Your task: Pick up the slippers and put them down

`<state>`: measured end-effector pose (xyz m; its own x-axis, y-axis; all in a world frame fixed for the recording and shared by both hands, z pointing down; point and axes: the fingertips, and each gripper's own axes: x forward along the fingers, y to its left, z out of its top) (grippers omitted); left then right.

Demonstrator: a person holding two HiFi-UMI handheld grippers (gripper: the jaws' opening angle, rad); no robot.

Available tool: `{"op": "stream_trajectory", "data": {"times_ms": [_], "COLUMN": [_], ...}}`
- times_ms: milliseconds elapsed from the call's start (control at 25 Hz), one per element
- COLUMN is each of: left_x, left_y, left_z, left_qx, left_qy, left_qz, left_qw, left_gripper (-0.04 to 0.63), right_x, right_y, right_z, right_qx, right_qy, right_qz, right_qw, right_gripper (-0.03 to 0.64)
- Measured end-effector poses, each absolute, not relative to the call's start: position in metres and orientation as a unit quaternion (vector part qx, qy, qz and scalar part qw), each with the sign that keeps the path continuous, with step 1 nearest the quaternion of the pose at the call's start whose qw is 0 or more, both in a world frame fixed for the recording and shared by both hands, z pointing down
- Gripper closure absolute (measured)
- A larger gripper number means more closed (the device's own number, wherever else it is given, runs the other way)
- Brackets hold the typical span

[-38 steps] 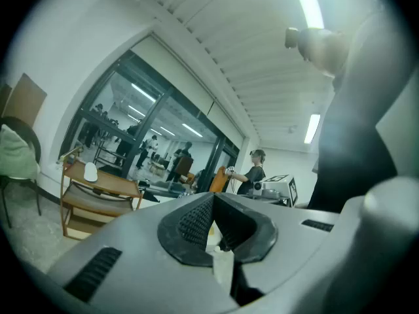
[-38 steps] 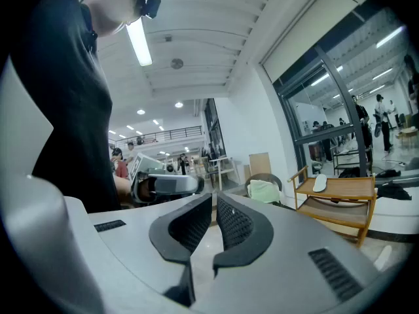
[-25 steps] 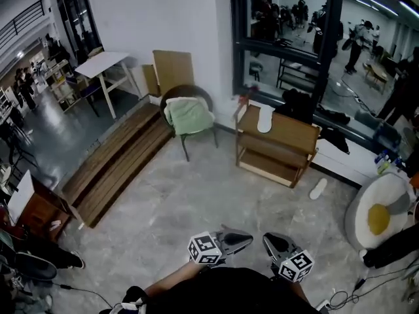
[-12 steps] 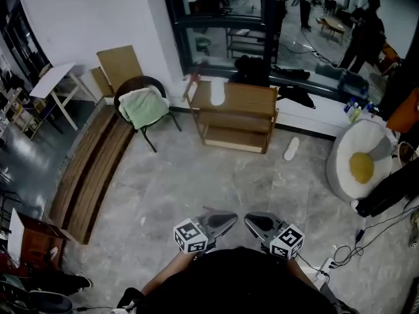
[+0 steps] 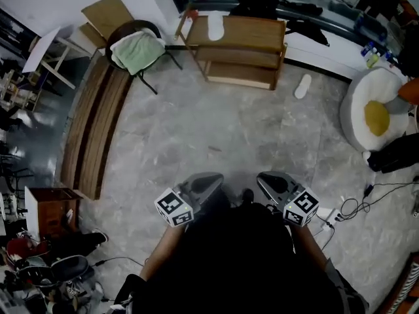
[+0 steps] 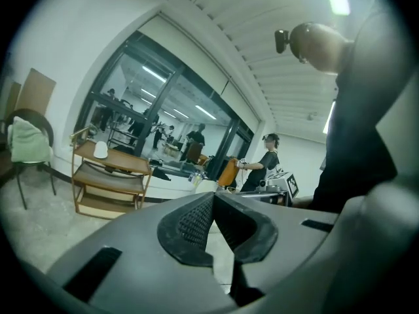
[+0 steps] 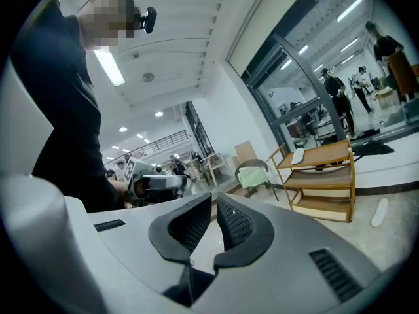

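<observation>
grippers were both carried low and close to the body, side by side and well apart from the goods. the left gripper [image 5: 213, 178] was seen with its jaws brought together at the tips and nothing between them; the right gripper [image 5: 264, 178] was likewise closed and empty.

one white slipper [image 5: 215, 26] was lying on the top board of the wooden shelf [image 5: 252, 36], near its left end. a second slipper [image 5: 302, 86] was lying on the floor [image 5: 216, 129], just off the shelf's right front corner. a chair [image 5: 136, 50] draped in green cloth was set to the left of the shelf.

the step in hand was judged to be the approach: no slipper had been reached and no pick had been begun. for the next move the gap to the shelf would have to be closed, one pair of jaws opened, and the tool lowered over the chosen slipper so that its edge could be pinched. the floor slipper would call for a deep stoop, the shelf one for a level reach.
</observation>
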<state>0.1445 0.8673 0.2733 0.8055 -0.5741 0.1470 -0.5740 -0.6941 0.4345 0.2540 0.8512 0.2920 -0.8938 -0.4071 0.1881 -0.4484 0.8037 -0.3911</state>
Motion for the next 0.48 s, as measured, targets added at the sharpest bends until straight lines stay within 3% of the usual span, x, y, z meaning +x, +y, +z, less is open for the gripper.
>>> {"op": "stream_trajectory", "data": {"times_ms": [480], "left_x": [0.04], "left_y": [0.756], "left_z": [0.292], "left_qx": [0.889], "left_qy": [-0.382], "left_qz": [-0.047], "left_qw": [0.247], "left_gripper": [0.585], "right_x": [0.229], "right_y": [0.718], "right_z": [0.31], "right_qx": [0.268], "right_qy": [-0.934], "right_qz": [0.225], "right_qw": [0.077], "right_gripper": [0.581]}}
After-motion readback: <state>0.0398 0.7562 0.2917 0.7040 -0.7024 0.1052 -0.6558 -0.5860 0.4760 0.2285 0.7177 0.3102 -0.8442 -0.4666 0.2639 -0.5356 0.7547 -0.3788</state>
